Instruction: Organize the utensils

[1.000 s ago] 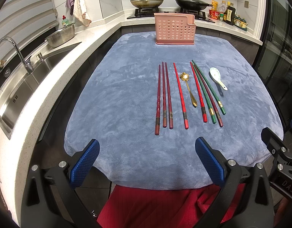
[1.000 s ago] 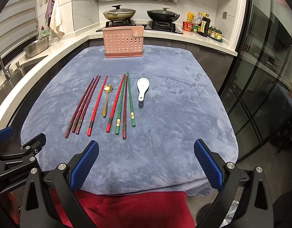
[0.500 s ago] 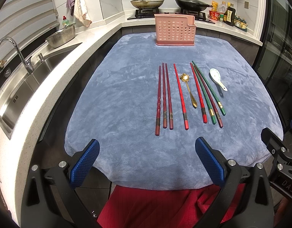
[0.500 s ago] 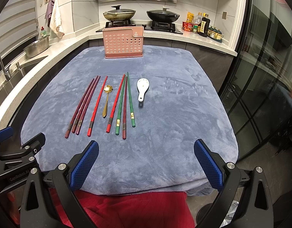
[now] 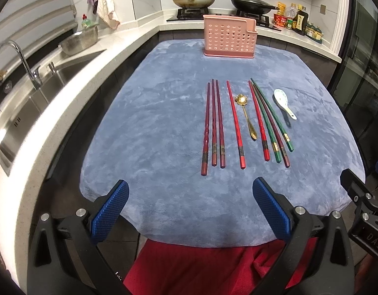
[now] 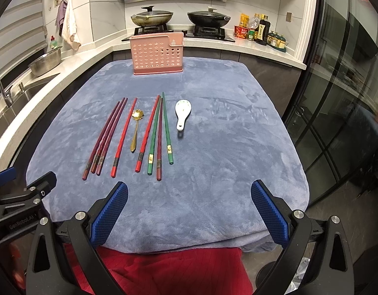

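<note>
Left wrist view shows my left gripper (image 5: 190, 206) spread wide and empty at the near edge of the blue cloth (image 5: 149, 123); the chopsticks (image 5: 214, 125), gold spoon (image 5: 245, 115) and white spoon (image 5: 283, 103) lie in a row, handles toward me, probably laid out for picking. Beyond them stands the pink holder (image 5: 229, 36). Only the right wrist view shows my right gripper (image 6: 189, 206) wide apart too, and the holder's small side pocket.

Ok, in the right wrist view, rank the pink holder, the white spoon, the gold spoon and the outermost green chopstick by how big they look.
1. Pink perforated plastic utensil holder, though farthest away.
2. Outermost green chopstick, the longest of the lying things.
3. Gold metal spoon with a flower-shaped bowl.
4. White ceramic soup spoon: shorter than the gold one, but broader, so close.
</note>
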The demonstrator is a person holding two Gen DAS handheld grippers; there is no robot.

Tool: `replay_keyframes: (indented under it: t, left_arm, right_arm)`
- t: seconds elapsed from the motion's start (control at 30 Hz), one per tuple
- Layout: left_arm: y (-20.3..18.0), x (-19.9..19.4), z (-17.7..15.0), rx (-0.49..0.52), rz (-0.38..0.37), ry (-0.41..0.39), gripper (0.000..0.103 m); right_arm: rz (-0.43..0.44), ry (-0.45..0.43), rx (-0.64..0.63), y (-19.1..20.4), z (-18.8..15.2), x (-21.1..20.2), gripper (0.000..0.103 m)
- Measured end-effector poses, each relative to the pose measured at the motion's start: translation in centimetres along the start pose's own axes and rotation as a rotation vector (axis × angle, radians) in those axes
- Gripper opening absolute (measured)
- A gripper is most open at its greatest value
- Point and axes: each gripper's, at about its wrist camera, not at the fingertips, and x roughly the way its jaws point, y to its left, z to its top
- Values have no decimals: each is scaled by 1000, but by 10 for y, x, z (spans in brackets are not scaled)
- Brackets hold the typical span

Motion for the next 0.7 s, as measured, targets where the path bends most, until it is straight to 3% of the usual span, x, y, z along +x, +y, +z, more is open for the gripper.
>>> replay_keyframes:
  t: [0.37, 0.7]
  left_arm:
    - [22, 61, 13, -61, 11, 63, 96]
    - [17, 114, 23, -35, 9, 105, 94]
  right_arm:
    - [1, 55, 29, -11, 6, 37, 96]
    - [1, 105, 50, -14, 20, 75, 96]
